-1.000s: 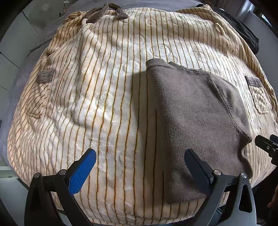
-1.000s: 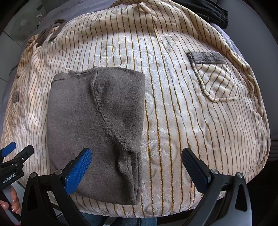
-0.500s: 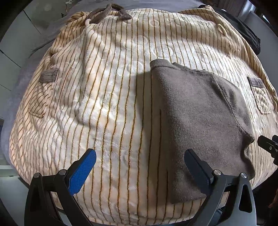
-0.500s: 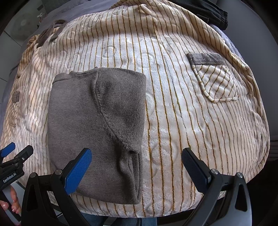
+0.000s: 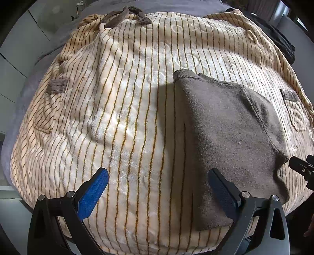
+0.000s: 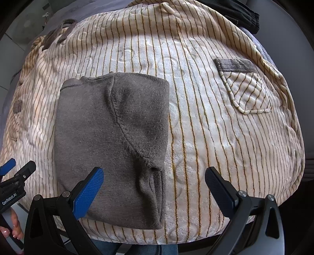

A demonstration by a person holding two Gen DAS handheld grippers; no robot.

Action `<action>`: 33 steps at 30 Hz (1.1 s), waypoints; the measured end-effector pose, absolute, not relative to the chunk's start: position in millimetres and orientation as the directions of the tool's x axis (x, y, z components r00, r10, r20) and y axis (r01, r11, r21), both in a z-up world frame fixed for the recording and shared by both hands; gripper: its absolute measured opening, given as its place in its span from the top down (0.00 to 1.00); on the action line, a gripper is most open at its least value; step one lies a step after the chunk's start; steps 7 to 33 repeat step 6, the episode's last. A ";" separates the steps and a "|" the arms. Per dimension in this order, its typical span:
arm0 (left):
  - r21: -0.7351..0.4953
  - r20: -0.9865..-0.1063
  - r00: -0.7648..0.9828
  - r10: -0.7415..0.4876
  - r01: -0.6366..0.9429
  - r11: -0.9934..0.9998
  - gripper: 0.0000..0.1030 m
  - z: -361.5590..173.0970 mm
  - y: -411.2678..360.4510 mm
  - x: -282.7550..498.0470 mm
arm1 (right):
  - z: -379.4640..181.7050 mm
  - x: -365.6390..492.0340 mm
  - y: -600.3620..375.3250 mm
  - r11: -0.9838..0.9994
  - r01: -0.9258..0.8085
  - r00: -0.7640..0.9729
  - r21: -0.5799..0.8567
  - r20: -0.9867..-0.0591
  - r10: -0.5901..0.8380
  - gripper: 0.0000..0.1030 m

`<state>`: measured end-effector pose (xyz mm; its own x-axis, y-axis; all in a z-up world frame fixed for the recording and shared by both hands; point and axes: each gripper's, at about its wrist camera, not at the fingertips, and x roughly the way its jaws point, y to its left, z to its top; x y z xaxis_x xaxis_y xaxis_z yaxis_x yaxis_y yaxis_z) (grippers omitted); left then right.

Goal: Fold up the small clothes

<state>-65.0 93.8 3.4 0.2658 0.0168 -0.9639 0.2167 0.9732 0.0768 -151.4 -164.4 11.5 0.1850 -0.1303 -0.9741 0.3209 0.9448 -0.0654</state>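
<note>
Beneath both spread tools [image 5: 158, 193] [image 6: 154, 185], seemingly untouched, lies the folded grey garment [image 6: 109, 137].

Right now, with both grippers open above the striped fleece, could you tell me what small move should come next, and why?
Probably lower the right gripper onto the near edge of the folded grey garment. It lies flat on the striped fleece and neither gripper holds it; the left gripper hangs open too.

surface: grey bed, probably [image 5: 17, 109] | on it: striped fleece garment [image 5: 127, 117] | black garment [image 6: 241, 13]
</note>
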 end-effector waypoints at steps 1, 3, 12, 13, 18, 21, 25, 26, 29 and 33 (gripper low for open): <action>0.073 -0.964 0.266 0.013 0.217 0.973 0.02 3.6 94.0 -64.8 | 11.4 -151.2 -164.0 0.945 0.321 0.184 -0.066 -0.974 -0.131 0.00; 0.069 -0.964 0.264 0.009 0.219 0.973 0.02 3.4 94.2 -64.8 | 11.4 -151.7 -163.7 0.944 0.322 0.185 -0.066 -0.974 -0.131 0.00; 0.066 -0.965 0.263 0.007 0.219 0.973 0.02 3.1 94.1 -64.5 | 11.0 -151.6 -163.5 0.944 0.323 0.184 -0.066 -0.974 -0.131 0.00; 0.066 -0.965 0.263 0.007 0.219 0.973 0.02 3.1 94.1 -64.5 | 11.0 -151.6 -163.5 0.944 0.323 0.184 -0.066 -0.974 -0.131 0.00; 0.066 -0.965 0.263 0.007 0.219 0.973 0.02 3.1 94.1 -64.5 | 11.0 -151.6 -163.5 0.944 0.323 0.184 -0.066 -0.974 -0.131 0.00; 0.066 -0.965 0.263 0.007 0.219 0.973 0.02 3.1 94.1 -64.5 | 11.0 -151.6 -163.5 0.944 0.323 0.184 -0.066 -0.974 -0.131 0.00; 0.066 -0.965 0.263 0.007 0.219 0.973 0.02 3.1 94.1 -64.5 | 11.0 -151.6 -163.5 0.944 0.323 0.184 -0.066 -0.974 -0.131 0.00; 0.066 -0.965 0.263 0.007 0.219 0.973 0.02 3.1 94.1 -64.5 | 11.0 -151.6 -163.5 0.944 0.323 0.184 -0.066 -0.974 -0.131 0.00; 0.066 -0.965 0.263 0.007 0.219 0.973 0.02 3.1 94.1 -64.5 | 11.0 -151.6 -163.5 0.944 0.323 0.184 -0.066 -0.974 -0.131 0.00; 0.066 -0.965 0.263 0.007 0.219 0.973 0.02 3.1 94.1 -64.5 | 11.0 -151.6 -163.5 0.944 0.323 0.184 -0.066 -0.974 -0.131 0.00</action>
